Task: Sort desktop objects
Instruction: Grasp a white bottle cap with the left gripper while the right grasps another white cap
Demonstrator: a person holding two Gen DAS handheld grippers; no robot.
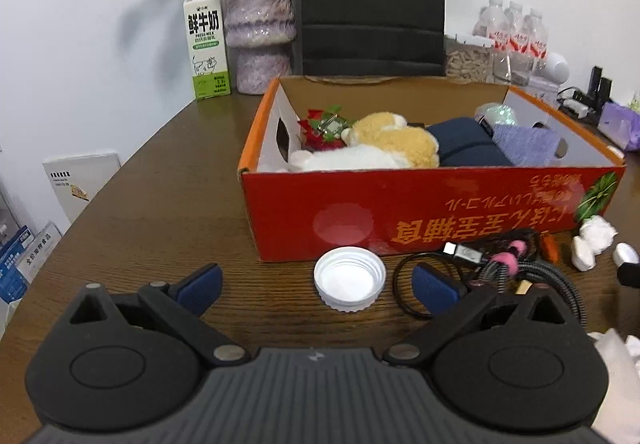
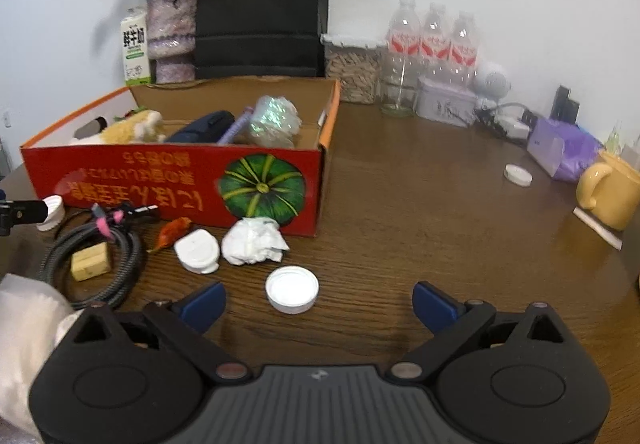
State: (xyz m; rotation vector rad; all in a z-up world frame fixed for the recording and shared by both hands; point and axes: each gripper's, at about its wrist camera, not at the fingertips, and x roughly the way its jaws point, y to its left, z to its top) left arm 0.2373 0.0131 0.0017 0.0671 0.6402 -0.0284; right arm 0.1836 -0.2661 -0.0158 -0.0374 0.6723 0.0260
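Tongs on both sides gape empty; lower left tongs [image 1: 318,286] squarely around white cap [image 1: 349,285], right tongs [image 2: 319,302] around lid [image 2: 292,289]; pinch rims gently.

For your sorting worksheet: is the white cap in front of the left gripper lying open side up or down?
Open side up: the white cap shows its hollow inside and ridged rim.
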